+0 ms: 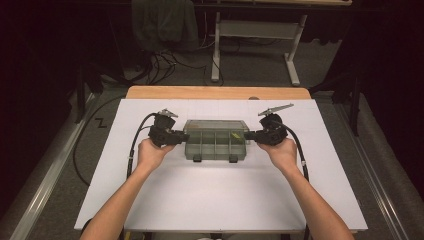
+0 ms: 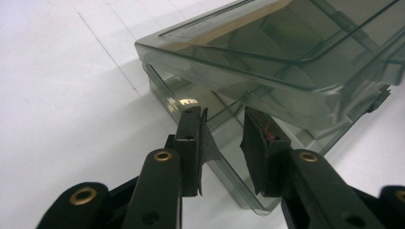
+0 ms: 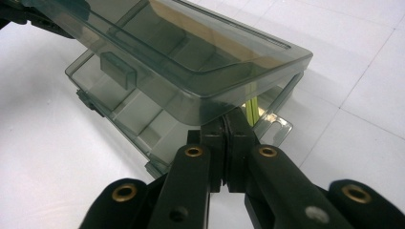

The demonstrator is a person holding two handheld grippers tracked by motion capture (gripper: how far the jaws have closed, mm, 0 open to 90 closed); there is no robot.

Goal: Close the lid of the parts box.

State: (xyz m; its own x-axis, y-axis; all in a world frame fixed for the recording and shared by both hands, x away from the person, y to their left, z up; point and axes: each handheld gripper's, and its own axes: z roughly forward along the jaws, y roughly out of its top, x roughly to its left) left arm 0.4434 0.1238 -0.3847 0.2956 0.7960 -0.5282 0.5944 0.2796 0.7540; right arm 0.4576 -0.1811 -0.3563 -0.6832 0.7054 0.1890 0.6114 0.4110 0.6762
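A smoky translucent compartment box (image 1: pixel 215 142) lies in the middle of the white table top (image 1: pixel 215 200). Its lid (image 3: pixel 191 57) is tilted up a little off the base (image 3: pixel 124 114). My left gripper (image 1: pixel 183 136) is at the box's left end. In the left gripper view the jaws (image 2: pixel 224 138) stand a little apart around the base wall (image 2: pixel 167 95) near a corner, gripping it. My right gripper (image 1: pixel 249 135) is at the right end. Its jaws (image 3: pixel 228 126) are pinched together on the lid's edge. A thin yellow-green item (image 3: pixel 253 106) lies inside the base.
A wooden strip (image 1: pixel 215 92) runs along the table's far edge. Beyond it, on the floor, are a grey desk frame (image 1: pixel 255 30) and loose cables (image 1: pixel 165 65). The box's two front latches (image 1: pixel 197 158) hang undone at its near side.
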